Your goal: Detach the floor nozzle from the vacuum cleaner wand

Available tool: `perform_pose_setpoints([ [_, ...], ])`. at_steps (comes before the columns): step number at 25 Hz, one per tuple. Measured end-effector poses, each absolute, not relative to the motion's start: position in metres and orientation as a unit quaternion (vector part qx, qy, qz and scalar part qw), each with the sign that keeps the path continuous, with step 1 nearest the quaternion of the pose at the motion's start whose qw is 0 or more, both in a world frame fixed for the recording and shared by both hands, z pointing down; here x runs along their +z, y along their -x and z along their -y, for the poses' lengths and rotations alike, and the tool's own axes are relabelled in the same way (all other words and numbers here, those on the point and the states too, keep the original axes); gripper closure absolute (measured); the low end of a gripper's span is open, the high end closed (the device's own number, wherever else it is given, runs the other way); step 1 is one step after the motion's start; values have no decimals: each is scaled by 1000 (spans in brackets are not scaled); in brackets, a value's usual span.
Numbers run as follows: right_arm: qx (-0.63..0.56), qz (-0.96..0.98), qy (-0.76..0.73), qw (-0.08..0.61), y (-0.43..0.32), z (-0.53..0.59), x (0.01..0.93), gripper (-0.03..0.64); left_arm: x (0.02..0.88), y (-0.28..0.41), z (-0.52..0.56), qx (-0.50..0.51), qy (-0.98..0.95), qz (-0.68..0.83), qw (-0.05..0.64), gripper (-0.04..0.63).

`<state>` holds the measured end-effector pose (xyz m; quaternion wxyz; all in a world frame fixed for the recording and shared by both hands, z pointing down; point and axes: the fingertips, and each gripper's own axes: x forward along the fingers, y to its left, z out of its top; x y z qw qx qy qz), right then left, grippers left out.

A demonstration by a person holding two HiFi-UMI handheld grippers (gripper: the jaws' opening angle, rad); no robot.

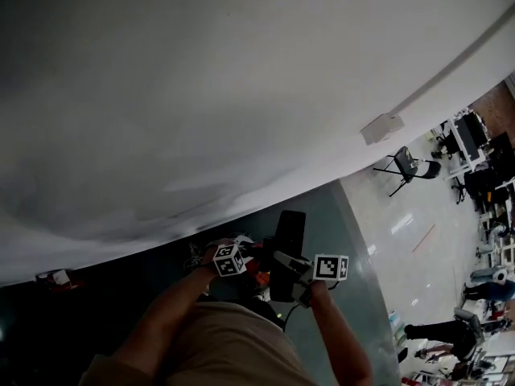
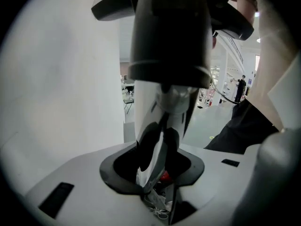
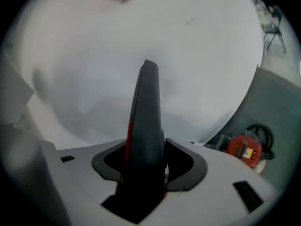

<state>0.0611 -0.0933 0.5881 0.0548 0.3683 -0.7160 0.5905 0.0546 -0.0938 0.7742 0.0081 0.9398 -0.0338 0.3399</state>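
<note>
The black floor nozzle [image 1: 288,252] is held up off the floor between my two grippers, close to the white wall. In the right gripper view the floor nozzle [image 3: 145,126] shows edge-on, black with a red strip, and fills the jaws of my right gripper [image 3: 143,173], which is shut on it. In the left gripper view the nozzle's black body [image 2: 169,32] looms at the top. Below it the white-and-black neck of the wand [image 2: 157,140] runs down into my left gripper [image 2: 155,173], shut on it. Both marker cubes show in the head view, by the left gripper [image 1: 256,262] and the right gripper [image 1: 291,265].
A white wall [image 1: 201,95] with a small white box [image 1: 381,127] stands just ahead. A red device with a black cable [image 3: 244,147] lies on the grey-green floor at the right. A folding chair [image 1: 406,167] and a person [image 1: 438,336] are farther right.
</note>
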Motion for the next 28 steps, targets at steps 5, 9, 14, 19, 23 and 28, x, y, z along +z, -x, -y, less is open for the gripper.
perform_pose_setpoints([
  [5, 512, 733, -414, 170, -64, 83, 582, 393, 775, -63, 87, 349, -937, 28, 4, 457],
  [9, 571, 734, -359, 77, -71, 81, 587, 393, 775, -64, 81, 346, -938, 28, 2, 459],
  [14, 492, 741, -416, 189, -69, 70, 583, 393, 776, -66, 75, 347, -938, 9, 1, 459],
  [19, 536, 728, -405, 135, -74, 63, 578, 393, 776, -71, 65, 350, -937, -7, -9, 462],
  [23, 510, 739, -407, 166, -71, 56, 580, 393, 776, -66, 60, 342, -940, -3, -5, 462],
  [28, 506, 740, -413, 158, -70, 54, 576, 393, 776, -67, 56, 347, -937, -28, -12, 462],
])
